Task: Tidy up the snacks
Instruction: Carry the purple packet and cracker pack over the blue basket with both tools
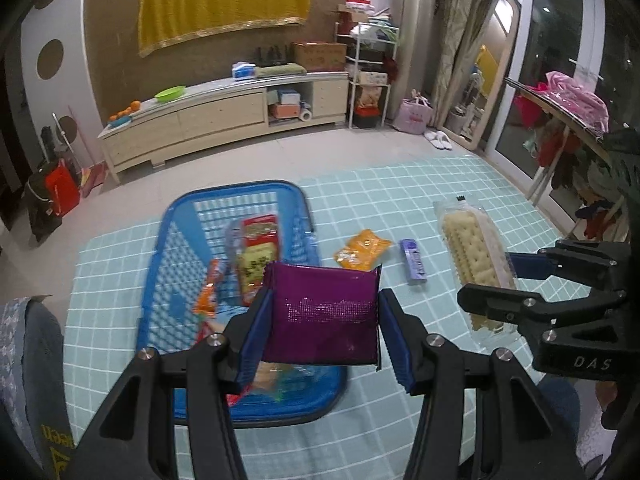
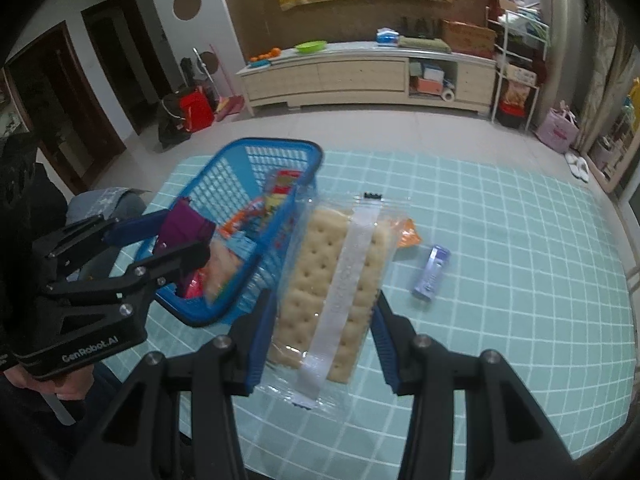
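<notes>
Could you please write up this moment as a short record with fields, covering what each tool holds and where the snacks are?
left tool: shut on purple packet, above the basket's near end
right tool: shut on cracker pack, beside the basket
basket: blue, on the checked tablecloth, several snacks inside
loose on cloth: orange packet, small purple bar
left to do: both held packs and the two loose ones are not in the basket
</notes>
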The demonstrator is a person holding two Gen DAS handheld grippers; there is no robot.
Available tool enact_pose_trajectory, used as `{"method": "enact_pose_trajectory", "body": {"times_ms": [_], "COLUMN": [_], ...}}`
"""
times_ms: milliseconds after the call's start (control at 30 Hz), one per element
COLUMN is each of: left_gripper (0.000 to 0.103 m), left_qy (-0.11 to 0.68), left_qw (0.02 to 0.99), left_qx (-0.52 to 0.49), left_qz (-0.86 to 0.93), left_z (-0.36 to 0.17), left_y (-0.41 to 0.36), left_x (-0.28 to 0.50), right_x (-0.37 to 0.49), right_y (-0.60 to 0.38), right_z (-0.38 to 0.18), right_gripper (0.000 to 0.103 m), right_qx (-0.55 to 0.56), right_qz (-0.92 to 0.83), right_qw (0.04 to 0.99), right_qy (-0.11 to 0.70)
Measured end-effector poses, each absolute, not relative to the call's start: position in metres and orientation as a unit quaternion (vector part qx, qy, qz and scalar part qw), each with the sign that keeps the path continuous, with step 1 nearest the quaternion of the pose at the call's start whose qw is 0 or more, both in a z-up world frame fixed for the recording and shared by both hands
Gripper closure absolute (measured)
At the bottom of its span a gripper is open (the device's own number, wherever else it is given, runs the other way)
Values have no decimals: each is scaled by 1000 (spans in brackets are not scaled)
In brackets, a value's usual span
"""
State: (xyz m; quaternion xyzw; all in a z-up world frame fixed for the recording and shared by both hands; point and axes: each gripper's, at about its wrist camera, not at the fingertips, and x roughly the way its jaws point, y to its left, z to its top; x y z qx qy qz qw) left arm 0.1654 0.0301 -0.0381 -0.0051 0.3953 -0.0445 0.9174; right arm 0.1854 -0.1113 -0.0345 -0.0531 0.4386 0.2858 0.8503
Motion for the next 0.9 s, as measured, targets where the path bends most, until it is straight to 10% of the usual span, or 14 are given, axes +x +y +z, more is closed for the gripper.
{"method": "enact_pose_trajectory", "body": {"times_ms": [900], "left_gripper": [52], "left_qy": [423], "left_qw": [905], "left_qx": [-29], "left_qz": [-18], "left_z": [-76], "left_y": [105], "left_x": [239], "right_x": [236], "right_y": [-24], "right_z": [-58], "right_gripper": [52], "right_qx": [-72], "right_qz": [325], "right_qw": [831], "right_qy": [446]}}
